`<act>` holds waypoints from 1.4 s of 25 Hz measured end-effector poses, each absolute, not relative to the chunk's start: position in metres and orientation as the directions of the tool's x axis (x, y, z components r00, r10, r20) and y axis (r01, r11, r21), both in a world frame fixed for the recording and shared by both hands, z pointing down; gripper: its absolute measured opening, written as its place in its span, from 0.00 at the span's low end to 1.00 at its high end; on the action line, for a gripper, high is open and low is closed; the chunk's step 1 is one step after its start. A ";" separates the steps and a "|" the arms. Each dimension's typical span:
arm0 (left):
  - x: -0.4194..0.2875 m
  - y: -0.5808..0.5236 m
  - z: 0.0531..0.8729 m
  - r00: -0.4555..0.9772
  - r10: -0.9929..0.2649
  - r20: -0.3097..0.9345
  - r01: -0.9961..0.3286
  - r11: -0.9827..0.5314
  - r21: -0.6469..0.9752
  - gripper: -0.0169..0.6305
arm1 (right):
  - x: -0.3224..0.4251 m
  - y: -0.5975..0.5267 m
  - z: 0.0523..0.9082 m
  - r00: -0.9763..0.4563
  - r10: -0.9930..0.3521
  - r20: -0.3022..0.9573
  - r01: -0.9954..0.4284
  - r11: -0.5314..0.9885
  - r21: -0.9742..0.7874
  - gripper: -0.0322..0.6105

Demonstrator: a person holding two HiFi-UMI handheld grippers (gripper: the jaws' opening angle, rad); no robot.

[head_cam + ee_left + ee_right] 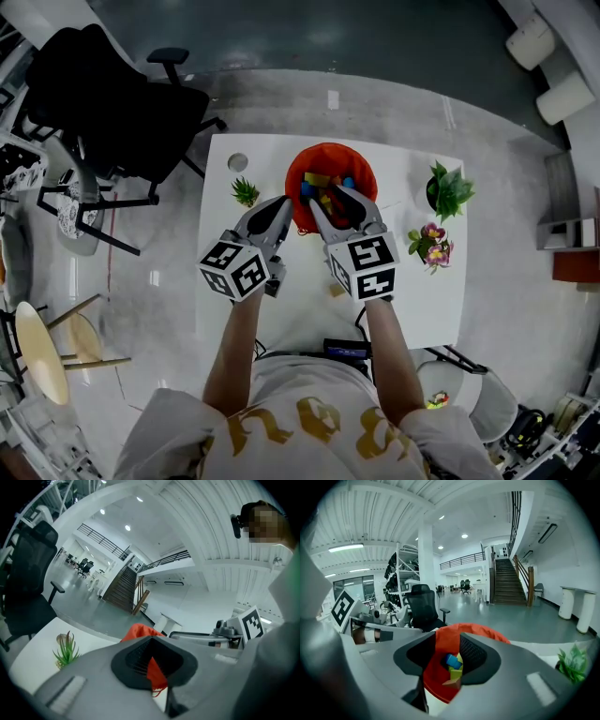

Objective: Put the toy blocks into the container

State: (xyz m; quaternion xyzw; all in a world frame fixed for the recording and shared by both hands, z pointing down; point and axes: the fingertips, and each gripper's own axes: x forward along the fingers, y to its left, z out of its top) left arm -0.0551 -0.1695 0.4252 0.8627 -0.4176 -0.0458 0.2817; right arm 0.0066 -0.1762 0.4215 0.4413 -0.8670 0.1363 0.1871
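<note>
Container (328, 148) sits mid-tabletop (422, 300), close to the far edge. It's orange and looks like soft fabric. Blocks (323, 190) are piled inside, with blue, green and tan ones showing in the right gripper view (453, 663).

Left gripper (281, 208) is at the container's left rim. Its jaws are pressed together on a strip of the orange fabric (140, 631), and a loose thread hangs below the pinch.

Right gripper (328, 197) is over the container mouth with its jaws spread and nothing between them. That view looks straight down between the jaws at the blocks.

A small tan thing (334, 290) lies on the tabletop near the near edge, just beside the right gripper. It could be a leftover block, but I can't tell. If it is one, the task isn't finished.

Risks as I read it:
- The left gripper's hold is on fabric, not a rigid wall. A pull toward the near edge or upward could tilt or fold the container and spill blocks.
- A push the other way would slide it toward the far edge, where there's little margin.
- The loose thread could snag on the left jaws when they release and drag the rim along.
- If the spread right jaws go lower, they could catch the rim or scatter the pile.
- The plant (245, 191) stands near the left gripper on the far-left side, so a sideways swing could knock it.
</note>
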 end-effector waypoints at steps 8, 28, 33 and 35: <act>-0.050 -0.164 0.426 0.650 -0.742 0.164 -0.697 -0.496 0.518 0.03 | 0.009 -0.173 0.423 -0.552 -0.710 0.438 -0.808 0.584 -0.073 0.34; -0.035 -0.117 0.430 0.680 -0.703 0.210 -0.703 -0.542 0.461 0.03 | 0.033 -0.112 0.424 -0.529 -0.736 0.423 -0.825 0.563 -0.052 0.32; -0.032 -0.098 0.432 0.687 -0.693 0.217 -0.698 -0.547 0.463 0.03 | 0.040 -0.091 0.427 -0.516 -0.738 0.435 -0.833 0.550 -0.056 0.33; -0.032 -0.092 0.431 0.689 -0.691 0.218 -0.697 -0.550 0.461 0.03 | 0.042 -0.085 0.428 -0.513 -0.739 0.437 -0.835 0.547 -0.055 0.32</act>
